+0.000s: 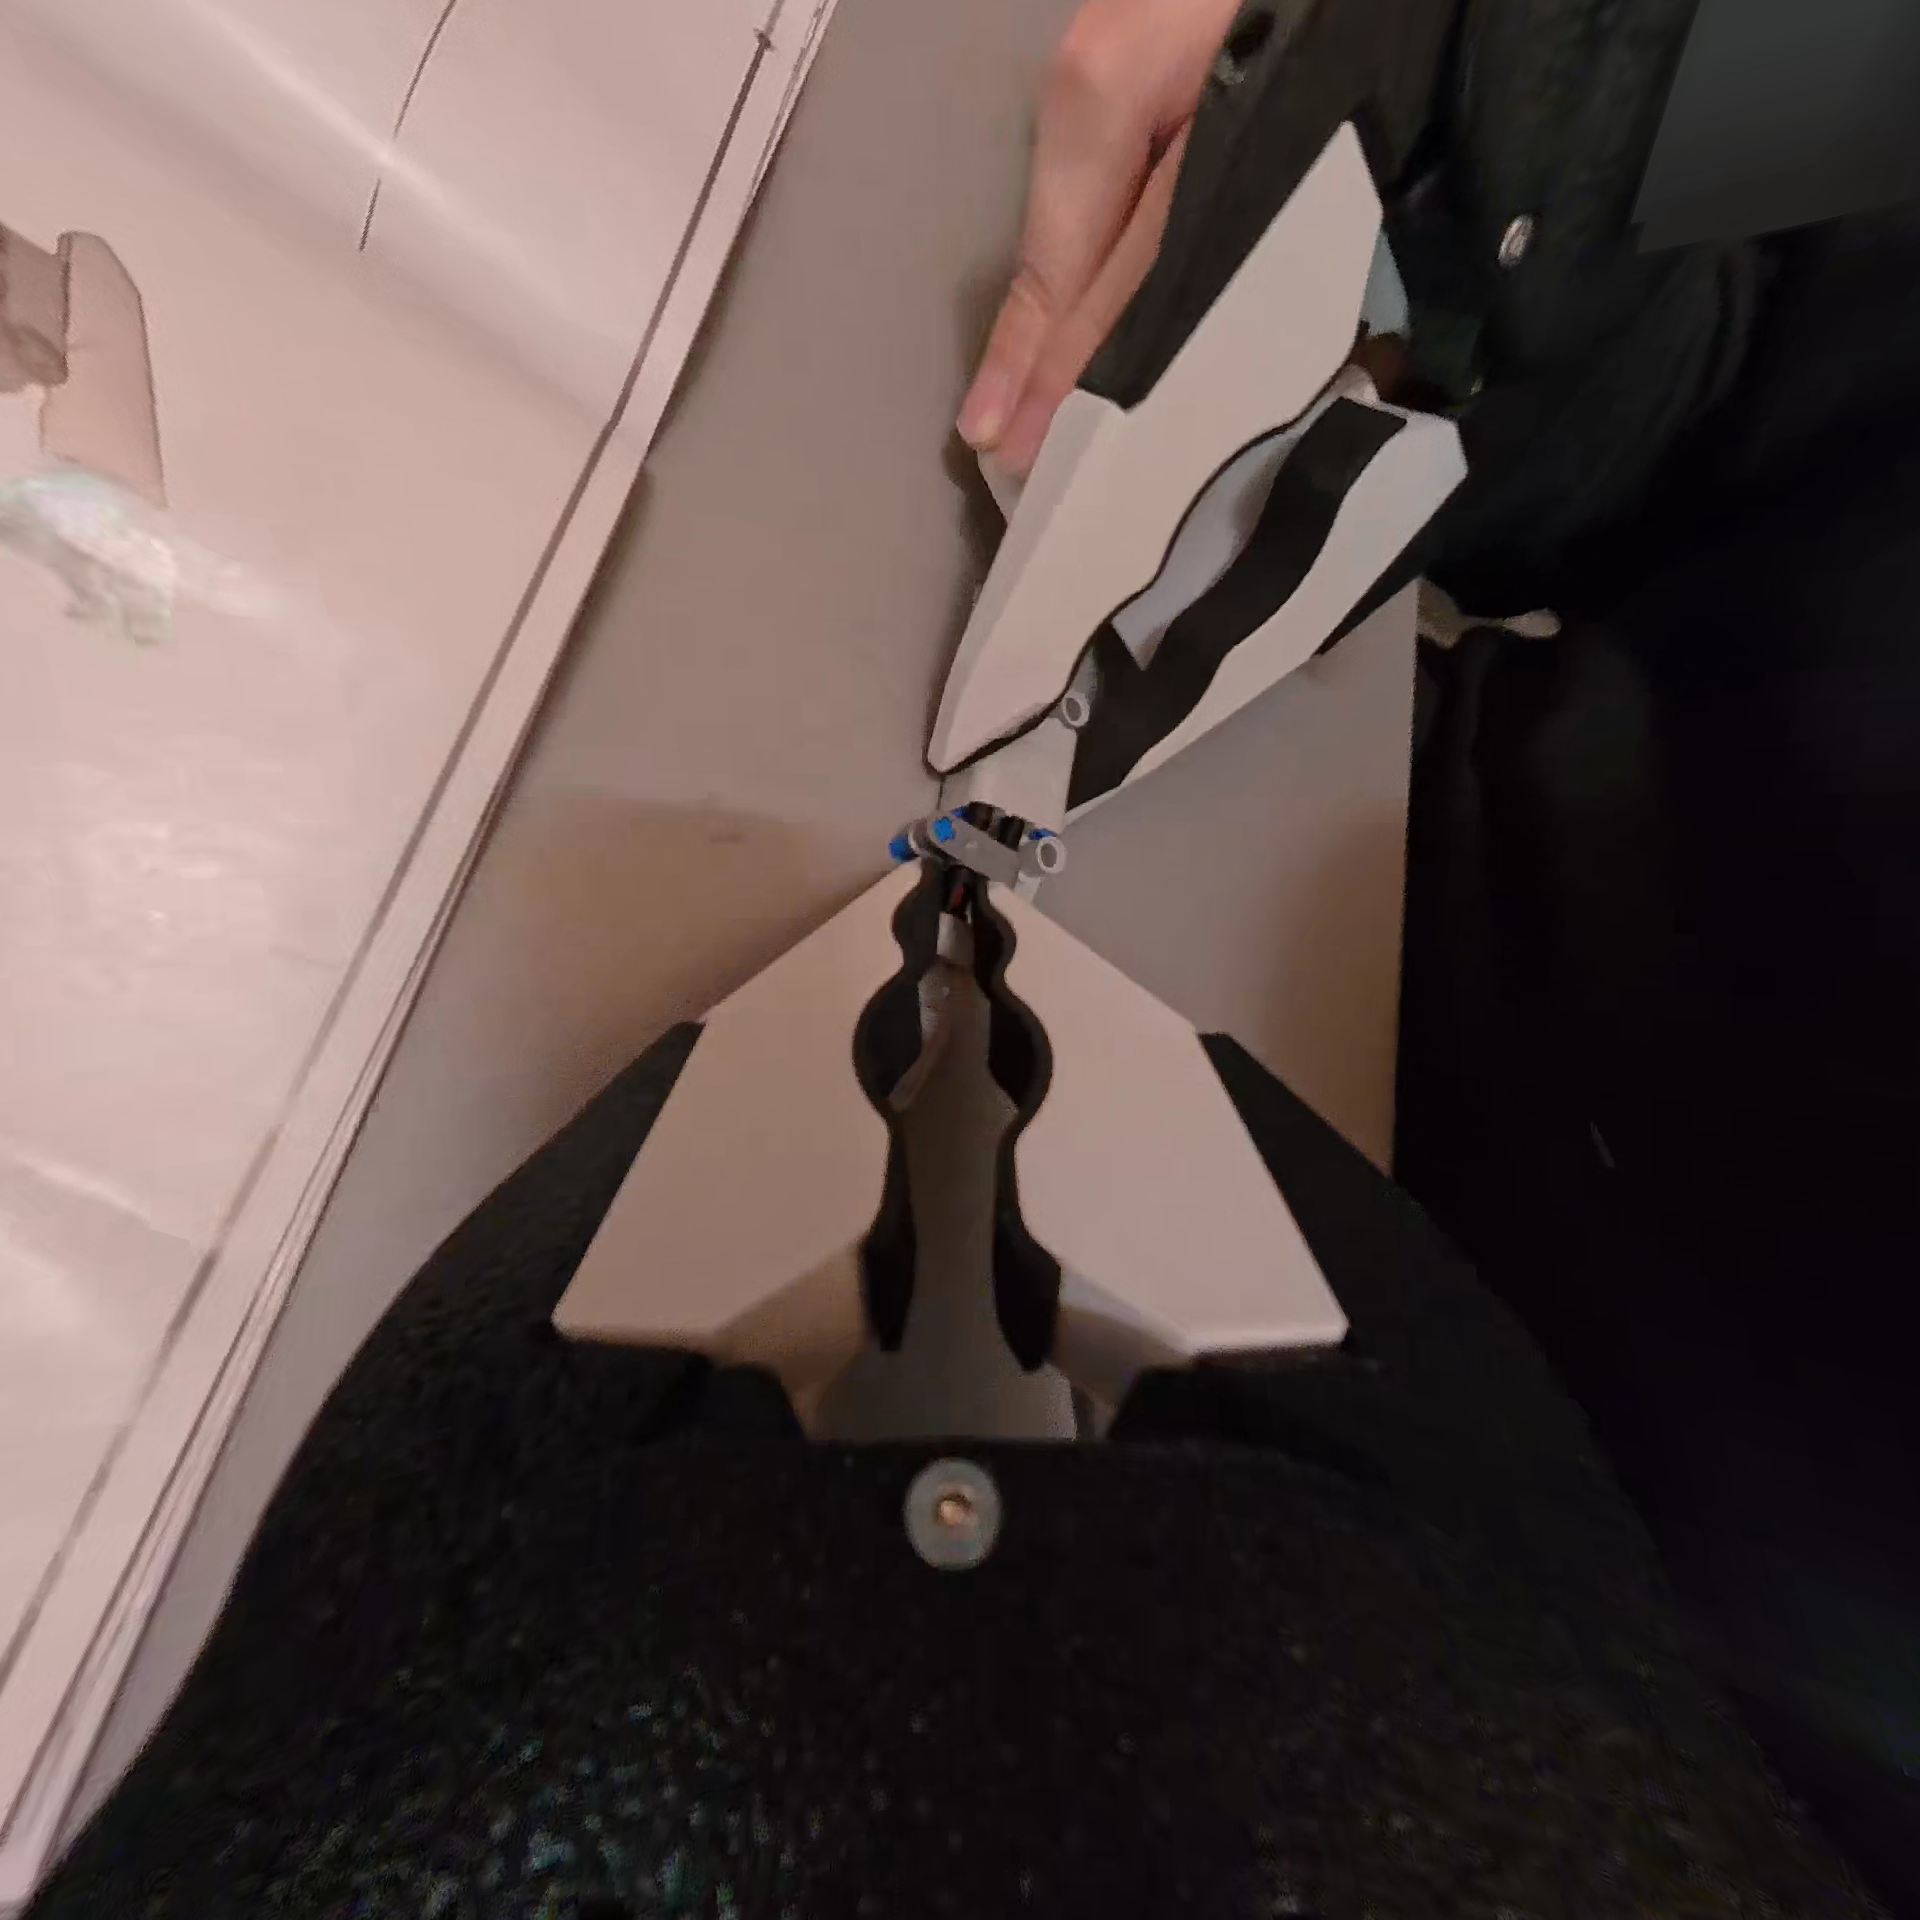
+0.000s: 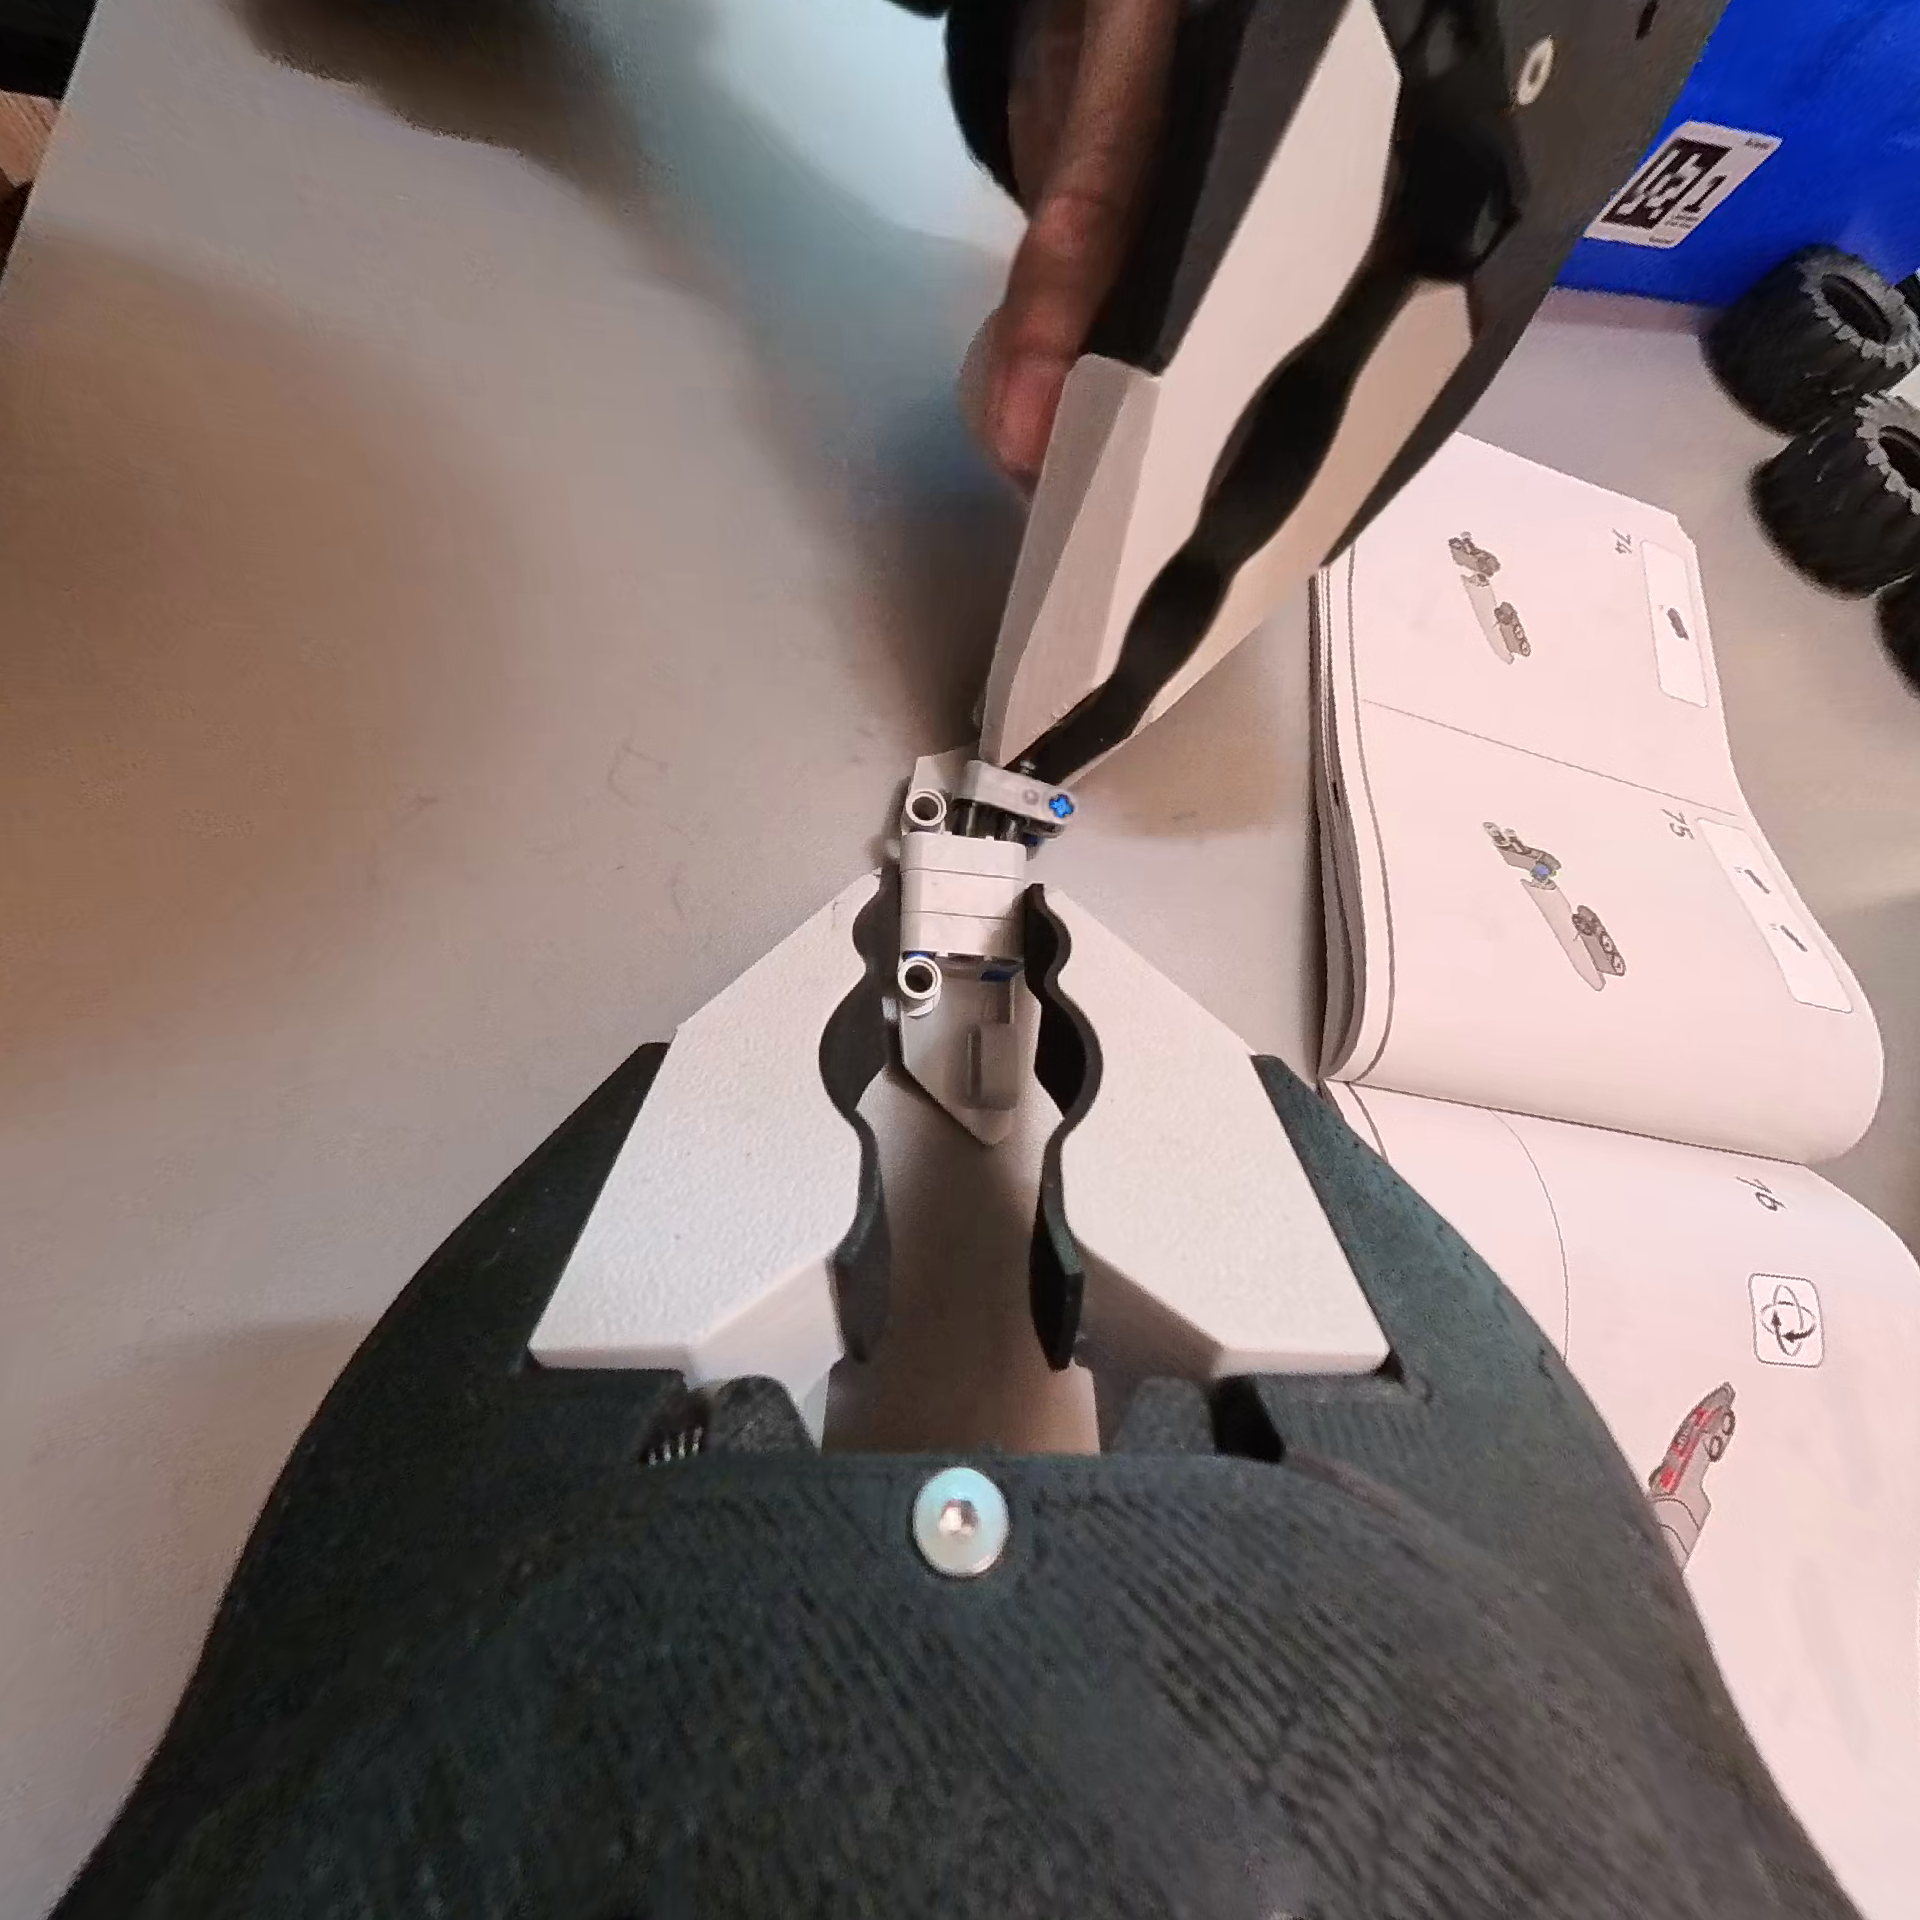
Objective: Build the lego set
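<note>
In the right wrist view my right gripper (image 2: 961, 899) is shut on a grey lego subassembly (image 2: 956, 904) with a sloped panel, held above the white table (image 2: 416, 623). My left gripper (image 2: 1023, 764) comes in from above, shut on a small grey connector with a blue pin (image 2: 1023, 802) at the subassembly's far end. In the left wrist view my left gripper (image 1: 951, 909) meets the right gripper (image 1: 997, 795) tip to tip, with the grey connector (image 1: 977, 847) and its blue pins between them. The joint itself is partly hidden by the fingertips.
An open instruction booklet (image 2: 1558, 831) lies to the right on the table; its pages also show in the left wrist view (image 1: 312, 623). Black tyres (image 2: 1849, 343) and a blue box (image 2: 1714, 208) stand at the far right. A person's hand (image 1: 1060, 260) holds the right gripper. My two grippers' fingertips are within a few centimetres of each other.
</note>
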